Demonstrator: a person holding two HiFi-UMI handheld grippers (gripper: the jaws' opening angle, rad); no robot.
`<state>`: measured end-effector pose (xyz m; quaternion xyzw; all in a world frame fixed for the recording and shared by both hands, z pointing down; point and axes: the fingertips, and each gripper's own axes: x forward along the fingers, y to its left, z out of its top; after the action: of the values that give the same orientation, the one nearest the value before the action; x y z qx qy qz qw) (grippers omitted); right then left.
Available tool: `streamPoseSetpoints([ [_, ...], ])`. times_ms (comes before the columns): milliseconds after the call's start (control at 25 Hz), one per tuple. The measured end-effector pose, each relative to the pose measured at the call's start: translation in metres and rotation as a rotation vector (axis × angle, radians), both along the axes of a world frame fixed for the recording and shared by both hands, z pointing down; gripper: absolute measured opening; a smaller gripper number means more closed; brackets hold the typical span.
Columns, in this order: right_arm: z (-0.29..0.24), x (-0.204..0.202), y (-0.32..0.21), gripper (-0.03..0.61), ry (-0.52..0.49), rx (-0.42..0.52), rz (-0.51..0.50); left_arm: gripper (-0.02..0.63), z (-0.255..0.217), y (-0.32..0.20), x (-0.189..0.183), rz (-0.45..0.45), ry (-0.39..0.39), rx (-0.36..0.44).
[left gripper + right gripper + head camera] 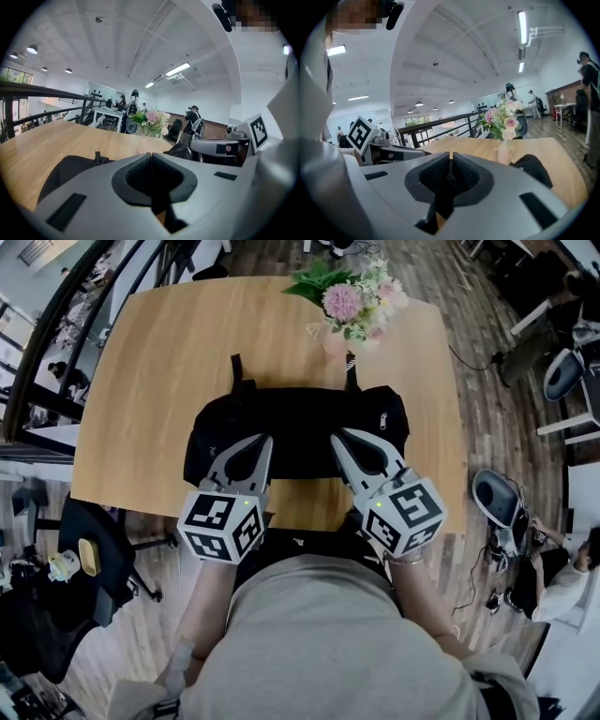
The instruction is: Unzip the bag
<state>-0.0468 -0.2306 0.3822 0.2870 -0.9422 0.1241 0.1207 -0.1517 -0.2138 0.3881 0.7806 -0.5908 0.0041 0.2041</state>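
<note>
Bag [300, 423] is sitting on the counter [169, 362] right in front of me. It's black and soft, lying long-ways near the edge closest to me, with two straps poking out toward the far side. A small silvery zip pull [382, 418] is showing on top of it, toward its right end.

I'm holding both grippers over the near side of the bag, tips pointing away from me and angling in toward each other a bit. My left gripper [265, 439] is hovering over the left half, and its jaws are sitting fully together with nothing pinched between them. My right gripper [339, 435] is hanging over the middle-right part, with the zip pull a little off to the right of its tips. Those jaws are pressing together too, with just a thin dark slit running down between the pads. I'm not seeing anything caught in there, though from the head view I can't really tell whether the tips are touching the fabric or just floating over it.

Just past the bag, a pale vase [336, 343] with pink and white flowers [352, 301] is standing close behind its right strap. Off the counter to my right, a desk chair [497, 498] is sitting on the wood floor.
</note>
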Motion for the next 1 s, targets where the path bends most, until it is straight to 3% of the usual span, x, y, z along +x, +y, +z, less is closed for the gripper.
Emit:
streamPoseSetpoints([
  [280,0.006,0.005,0.009,0.006,-0.027,-0.036,-0.005,0.02,0.004,-0.004,0.025,0.086,-0.036,-0.016],
  [480,0.007,0.005,0.013,0.006,-0.035,-0.056,-0.012,0.02,0.0,-0.001,0.039,0.116,-0.002,0.01],
  [1000,0.015,0.0,0.02,0.006,0.012,-0.063,-0.03,0.017,0.014,0.006,0.051,0.152,-0.057,-0.048],
])
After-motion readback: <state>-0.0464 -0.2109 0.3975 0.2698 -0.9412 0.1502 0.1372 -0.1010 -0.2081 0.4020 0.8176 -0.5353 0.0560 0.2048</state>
